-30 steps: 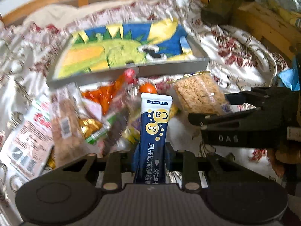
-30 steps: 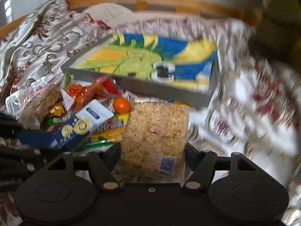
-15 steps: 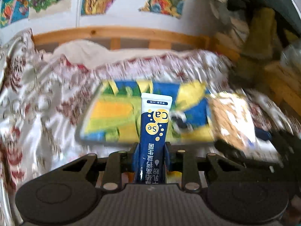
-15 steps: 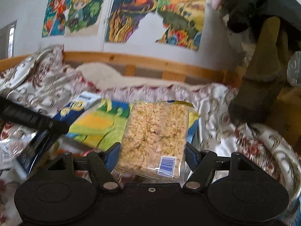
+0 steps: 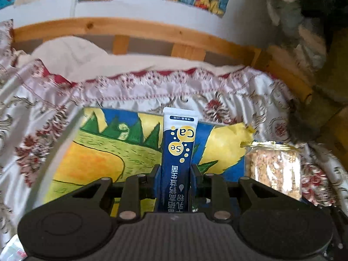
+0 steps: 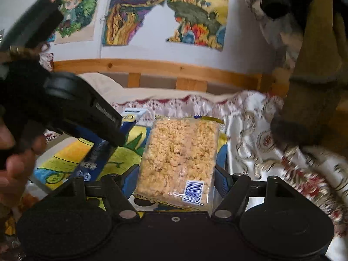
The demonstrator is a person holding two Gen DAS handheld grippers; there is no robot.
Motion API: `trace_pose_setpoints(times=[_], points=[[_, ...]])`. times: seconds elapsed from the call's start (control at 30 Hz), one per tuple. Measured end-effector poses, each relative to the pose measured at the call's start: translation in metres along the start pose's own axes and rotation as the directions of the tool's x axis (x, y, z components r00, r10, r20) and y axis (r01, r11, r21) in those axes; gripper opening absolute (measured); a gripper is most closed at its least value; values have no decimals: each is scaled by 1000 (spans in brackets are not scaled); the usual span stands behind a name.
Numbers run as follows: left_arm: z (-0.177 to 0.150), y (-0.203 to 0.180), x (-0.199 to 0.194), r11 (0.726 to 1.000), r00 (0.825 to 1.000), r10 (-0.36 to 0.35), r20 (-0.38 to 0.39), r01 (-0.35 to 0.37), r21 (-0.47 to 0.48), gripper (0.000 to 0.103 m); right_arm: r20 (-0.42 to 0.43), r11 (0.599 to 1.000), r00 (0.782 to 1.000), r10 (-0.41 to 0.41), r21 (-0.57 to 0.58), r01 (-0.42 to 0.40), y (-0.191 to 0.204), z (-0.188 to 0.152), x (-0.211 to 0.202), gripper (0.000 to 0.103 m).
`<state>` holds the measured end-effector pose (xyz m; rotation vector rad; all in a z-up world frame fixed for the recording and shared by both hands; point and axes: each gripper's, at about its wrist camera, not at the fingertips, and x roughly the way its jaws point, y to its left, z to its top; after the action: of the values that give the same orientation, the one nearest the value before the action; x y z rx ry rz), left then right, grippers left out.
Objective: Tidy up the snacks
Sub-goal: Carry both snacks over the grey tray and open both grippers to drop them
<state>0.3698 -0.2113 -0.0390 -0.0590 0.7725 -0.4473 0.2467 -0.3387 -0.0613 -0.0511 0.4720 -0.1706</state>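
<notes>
Left gripper [image 5: 175, 171] is pinching blue sachet [image 5: 179, 152], right gripper [image 6: 174, 174] clamping rice-crisp pkt [image 6: 178, 156], both hanging over painted tray [image 5: 91, 158] on bedspread [image 5: 37, 108]. Carry step, likely; next: lowering, then releasing inside tray w/o overlap.

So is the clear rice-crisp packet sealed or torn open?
Apparently sealed: the clear rice-crisp packet looks full, top seam intact, nothing spilling.
</notes>
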Motion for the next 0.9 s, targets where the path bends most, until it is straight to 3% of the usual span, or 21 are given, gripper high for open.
trace_pose_setpoints(times=[0.2, 0.6, 0.73, 0.83, 0.9], points=[[-8, 5, 37, 999, 995, 47, -84, -48, -16, 30, -111, 998, 993, 36, 58, -29, -6, -9, 28, 72], [-14, 6, 56, 995, 983, 98, -157, -100, -4, 32, -184, 997, 982, 51, 73, -38, 3, -16, 45, 73], [-13, 7, 54, 993, 979, 113, -167, -115, 0, 41, -181, 996, 982, 57, 78, -43, 3, -16, 45, 77], [-11, 11, 44, 993, 980, 113, -163, -116, -7, 56, -172, 996, 984, 50, 82, -36, 2, -14, 41, 81], [-9, 15, 32, 993, 984, 114, -139, -119, -26, 60, -148, 995, 988, 48, 95, -34, 1, -12, 33, 83]])
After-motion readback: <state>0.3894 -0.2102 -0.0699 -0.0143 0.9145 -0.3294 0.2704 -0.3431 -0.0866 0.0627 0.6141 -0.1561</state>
